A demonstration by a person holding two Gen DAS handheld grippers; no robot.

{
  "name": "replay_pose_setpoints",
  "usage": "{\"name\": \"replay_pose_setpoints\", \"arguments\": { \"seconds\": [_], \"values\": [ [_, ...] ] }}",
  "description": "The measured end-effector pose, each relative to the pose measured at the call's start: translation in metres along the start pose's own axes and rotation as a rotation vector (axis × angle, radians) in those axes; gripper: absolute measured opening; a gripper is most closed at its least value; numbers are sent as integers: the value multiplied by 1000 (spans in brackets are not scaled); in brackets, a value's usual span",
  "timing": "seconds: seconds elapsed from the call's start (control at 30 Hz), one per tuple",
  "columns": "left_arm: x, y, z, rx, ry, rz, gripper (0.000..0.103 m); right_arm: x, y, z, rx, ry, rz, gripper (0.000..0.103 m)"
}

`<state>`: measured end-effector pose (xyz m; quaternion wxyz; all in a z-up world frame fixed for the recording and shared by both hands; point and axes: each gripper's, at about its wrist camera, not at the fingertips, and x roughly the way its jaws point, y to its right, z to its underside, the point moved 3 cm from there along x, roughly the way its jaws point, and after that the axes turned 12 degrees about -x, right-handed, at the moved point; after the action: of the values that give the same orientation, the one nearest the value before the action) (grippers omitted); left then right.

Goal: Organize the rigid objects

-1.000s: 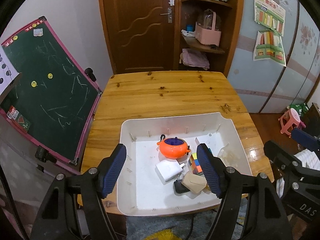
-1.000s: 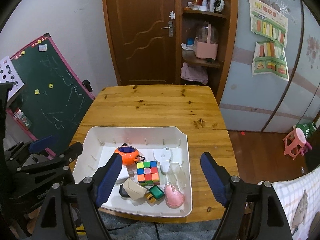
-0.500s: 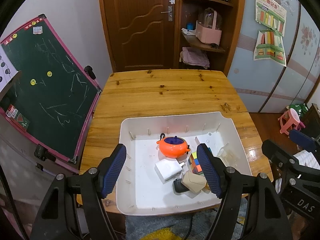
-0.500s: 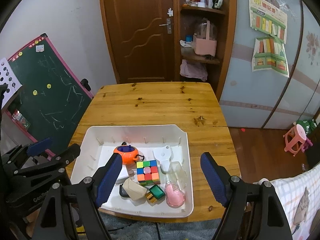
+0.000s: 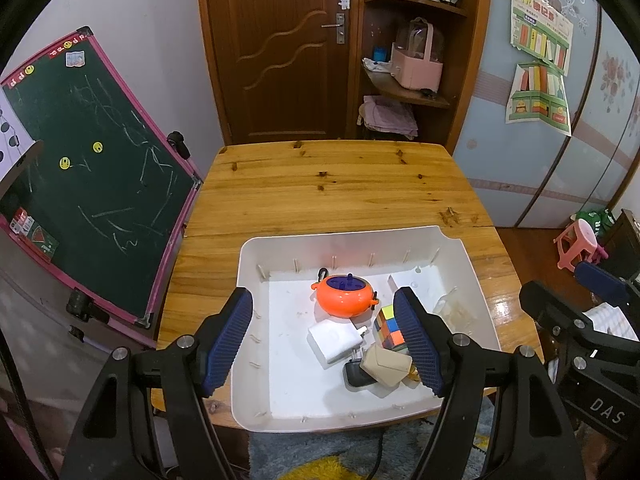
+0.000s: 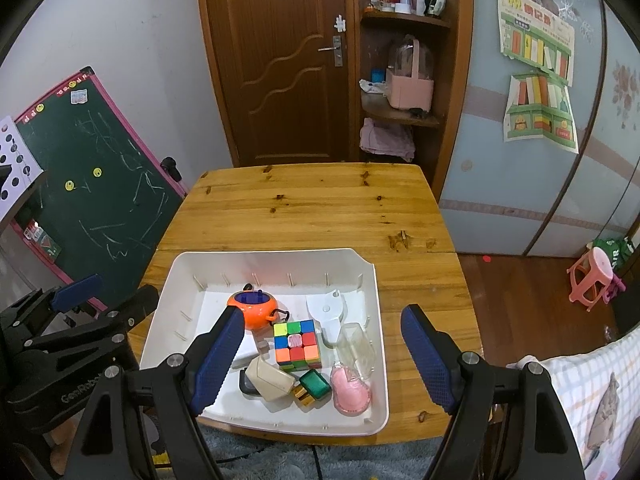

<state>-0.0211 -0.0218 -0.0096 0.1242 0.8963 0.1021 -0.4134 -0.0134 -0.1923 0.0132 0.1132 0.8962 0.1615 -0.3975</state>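
Fingers of the left gripper (image 5: 326, 334) and right gripper (image 6: 322, 356) are hanging released above the white tray (image 6: 168, 300), which is sitting at the surface's (image 6: 312, 208) near edge, holding the cube (image 6: 297, 344) and orange pot (image 6: 254, 310).

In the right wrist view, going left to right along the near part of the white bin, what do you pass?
Beige box → green-topped bottle → pink round case, all lying inside the white bin.
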Motion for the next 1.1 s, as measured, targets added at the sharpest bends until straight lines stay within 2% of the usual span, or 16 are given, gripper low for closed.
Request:
{"name": "replay_pose_setpoints", "arguments": {
  "seconds": [1.1],
  "values": [
    [0,2,3,-8,-11,2,76,13,2,2,27,-28,-15,81]
  ]
}}
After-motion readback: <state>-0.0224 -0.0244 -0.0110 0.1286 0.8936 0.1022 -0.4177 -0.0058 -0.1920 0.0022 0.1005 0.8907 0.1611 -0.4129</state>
